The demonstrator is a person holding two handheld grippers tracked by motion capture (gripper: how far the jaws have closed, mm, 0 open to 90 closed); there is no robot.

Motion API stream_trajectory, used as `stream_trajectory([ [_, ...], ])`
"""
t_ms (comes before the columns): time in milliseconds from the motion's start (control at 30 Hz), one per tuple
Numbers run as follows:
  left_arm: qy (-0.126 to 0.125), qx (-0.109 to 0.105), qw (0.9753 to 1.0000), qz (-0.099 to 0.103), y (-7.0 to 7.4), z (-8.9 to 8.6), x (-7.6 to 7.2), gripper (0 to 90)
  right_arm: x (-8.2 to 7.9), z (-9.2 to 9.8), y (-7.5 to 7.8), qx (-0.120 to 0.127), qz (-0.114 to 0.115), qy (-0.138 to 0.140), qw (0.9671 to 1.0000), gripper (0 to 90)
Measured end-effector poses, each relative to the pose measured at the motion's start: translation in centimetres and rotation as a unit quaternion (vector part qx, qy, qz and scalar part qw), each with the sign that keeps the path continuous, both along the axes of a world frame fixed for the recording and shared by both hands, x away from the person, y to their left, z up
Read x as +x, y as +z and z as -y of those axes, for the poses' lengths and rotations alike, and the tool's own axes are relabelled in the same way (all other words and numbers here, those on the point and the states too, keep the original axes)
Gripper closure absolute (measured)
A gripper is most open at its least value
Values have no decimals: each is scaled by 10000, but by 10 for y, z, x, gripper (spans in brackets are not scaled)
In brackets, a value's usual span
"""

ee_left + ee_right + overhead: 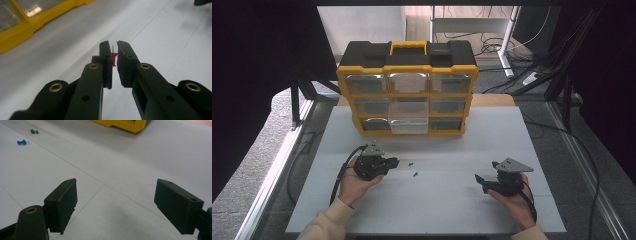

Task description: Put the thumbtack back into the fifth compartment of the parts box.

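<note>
The left claw [114,53], in the lower centre of the left gripper view, pinches a red pushpin [114,59] with its pin pointing up the frame, while the right claw [115,205] stands wide open and empty above the bench [452,200], farther from the yellow organizer [407,95].

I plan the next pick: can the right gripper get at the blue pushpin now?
Probably yes. The right gripper stands open and holds nothing, and bare table lies between it and the blue pushpin, which lies apart from the green pushpin.
</note>
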State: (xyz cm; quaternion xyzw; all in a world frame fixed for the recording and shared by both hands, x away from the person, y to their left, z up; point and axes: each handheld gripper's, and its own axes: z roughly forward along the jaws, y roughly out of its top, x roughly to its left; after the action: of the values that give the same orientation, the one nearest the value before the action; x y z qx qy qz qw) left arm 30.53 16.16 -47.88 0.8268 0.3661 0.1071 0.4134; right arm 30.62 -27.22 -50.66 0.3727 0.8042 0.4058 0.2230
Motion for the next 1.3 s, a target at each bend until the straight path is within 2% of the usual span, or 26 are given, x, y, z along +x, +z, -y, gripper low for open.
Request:
stream_trajectory([
  [300, 100, -336, 9990, 290, 19, -12, -10, 821, 0, 0, 0, 3, 2, -12, 10000, 191],
  [700, 235, -786, 9943, 683, 42, -25, -21, 821, 0, 0, 0, 19, 6, -3, 10000, 191],
  [1033, 208, -1007, 9908, 875, 60, -27, -23, 821, 1, 1, 0, 18, 9, -41, 10000, 191],
  [1300, 169, -1132, 9875, 1081, 80, -26, -21, 821, 1, 1, -1, 19, -15, -44, 10000, 192],
])
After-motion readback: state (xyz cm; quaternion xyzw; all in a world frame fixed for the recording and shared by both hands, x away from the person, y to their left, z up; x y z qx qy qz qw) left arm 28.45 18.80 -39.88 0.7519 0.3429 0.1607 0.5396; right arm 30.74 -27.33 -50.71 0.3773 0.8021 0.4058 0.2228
